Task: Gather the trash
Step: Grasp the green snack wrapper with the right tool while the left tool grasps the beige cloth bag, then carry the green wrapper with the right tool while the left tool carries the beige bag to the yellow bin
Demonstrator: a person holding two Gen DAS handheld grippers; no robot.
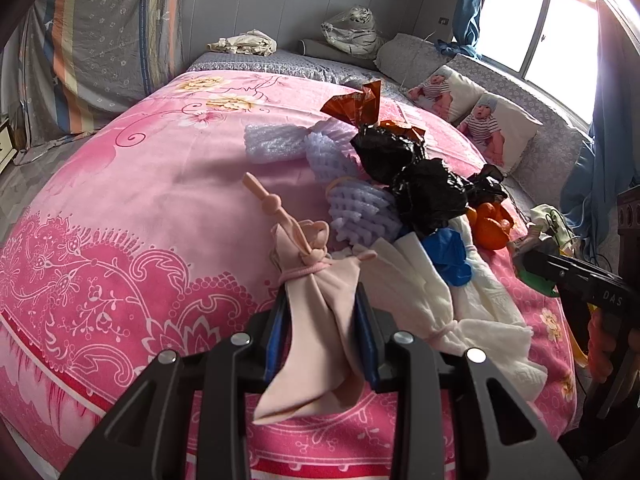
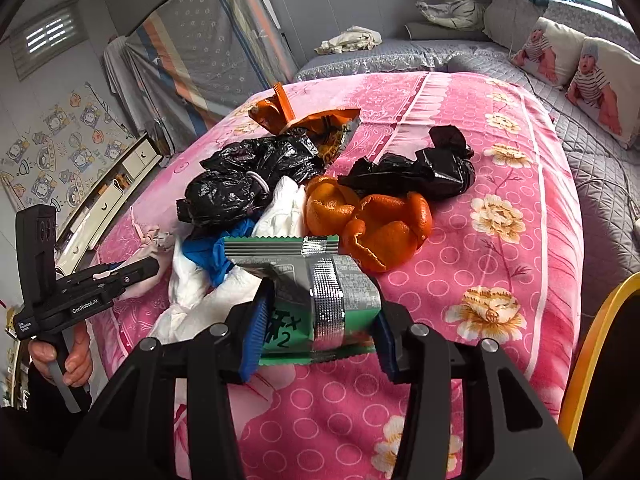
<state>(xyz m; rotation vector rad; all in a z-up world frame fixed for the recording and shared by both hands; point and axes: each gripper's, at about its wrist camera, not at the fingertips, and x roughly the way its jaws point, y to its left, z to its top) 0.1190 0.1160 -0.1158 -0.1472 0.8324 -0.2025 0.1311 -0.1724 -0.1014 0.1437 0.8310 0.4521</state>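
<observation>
Left gripper: the left gripper (image 1: 320, 320) is clenched on a pale pink tied bag (image 1: 316, 316), its blue pads pressing the bag's body from both sides.
Right gripper: the right gripper (image 2: 318, 320) grasps a green and silver snack wrapper (image 2: 320, 292) across its width, pads against both edges.
Only the left wrist view shows: lavender foam fruit nets (image 1: 348, 184) in a cluster beyond the pink bag, and white paper napkins (image 1: 476, 300) spread to its right.
Only the right wrist view shows: the wrapper's printed face, a second black bag (image 2: 424, 168) lying apart to the right of the peel, and a hand (image 2: 68, 352) on the left gripper's handle.
Both views show: orange peel (image 2: 372, 220), crumpled black plastic bags (image 1: 416, 176), a blue glove (image 1: 448, 256) and an orange foil wrapper (image 1: 356, 104).
Pink bag's axis: long axis runs from near the camera up and away — its knotted neck and thin tail point toward the far left of the bed.
Wrapper's axis: its length runs away from the camera toward the peel, serrated far end spreading wide.
Where the trash lies: heaped at the middle of the pink floral bedspread (image 1: 132, 184).
Open room: bare bedspread to the left of the heap; to the right, a strip of it, then a grey quilted mattress (image 2: 592, 168) with baby-print pillows (image 2: 560, 52).
Edges: the near edge of the bed curves just below both grippers — a yellow rim (image 2: 588, 356) stands at the right.
</observation>
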